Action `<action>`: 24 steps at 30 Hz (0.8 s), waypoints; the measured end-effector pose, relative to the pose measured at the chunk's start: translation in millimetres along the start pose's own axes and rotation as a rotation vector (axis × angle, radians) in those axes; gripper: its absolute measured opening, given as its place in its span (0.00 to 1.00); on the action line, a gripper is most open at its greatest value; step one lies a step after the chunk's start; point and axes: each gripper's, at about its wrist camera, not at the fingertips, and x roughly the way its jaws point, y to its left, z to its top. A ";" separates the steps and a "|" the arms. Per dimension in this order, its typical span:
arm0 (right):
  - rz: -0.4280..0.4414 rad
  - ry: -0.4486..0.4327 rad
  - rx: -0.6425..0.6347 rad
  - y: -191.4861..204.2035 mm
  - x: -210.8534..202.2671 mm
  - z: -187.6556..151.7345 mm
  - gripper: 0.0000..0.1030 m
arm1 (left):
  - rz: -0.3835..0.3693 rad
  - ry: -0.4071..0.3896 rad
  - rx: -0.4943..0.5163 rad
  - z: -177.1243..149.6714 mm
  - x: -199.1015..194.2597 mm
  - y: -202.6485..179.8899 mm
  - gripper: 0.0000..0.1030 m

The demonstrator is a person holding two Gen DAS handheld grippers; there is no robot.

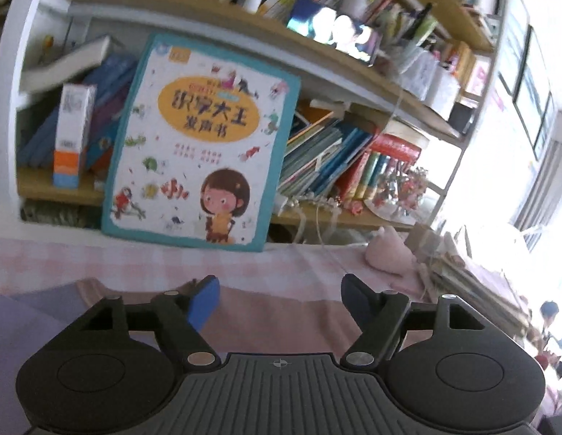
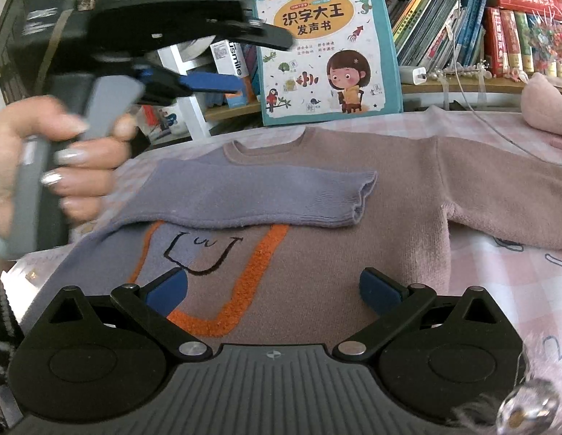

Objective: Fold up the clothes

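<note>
A knit sweater (image 2: 353,188), half purple and half dusty pink with an orange outline on the chest, lies flat on the pink checked cloth (image 2: 516,282). Its purple sleeve (image 2: 244,199) is folded across the chest; the pink sleeve (image 2: 505,195) stretches out to the right. My right gripper (image 2: 273,290) is open and empty, low over the sweater's lower front. My left gripper (image 1: 281,297) is open and empty, raised above the sweater's left side; in the right wrist view it (image 2: 223,61) is held up at the upper left by a hand (image 2: 63,152).
A large children's book (image 2: 328,43) leans against the bookshelf (image 2: 480,87) just behind the sweater; it also shows in the left wrist view (image 1: 197,141). A pink plush item (image 2: 545,105) and a thin white cable (image 2: 498,134) lie at the far right. Stacked papers (image 1: 469,272) sit right.
</note>
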 end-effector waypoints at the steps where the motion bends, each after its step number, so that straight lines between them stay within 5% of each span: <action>1: -0.002 0.000 -0.001 0.1 0.0 -0.1 0.99 | 0.021 -0.005 0.026 -2.2 -8.5 -0.3 0.77; 18: -0.102 -0.011 -0.033 5.6 -4.9 0.2 0.99 | 0.477 0.106 0.118 -90.1 -126.0 72.4 0.77; 24: -0.230 -0.034 -0.017 -8.7 -29.3 -1.1 0.96 | 0.484 0.119 0.102 -98.0 -133.4 87.6 0.76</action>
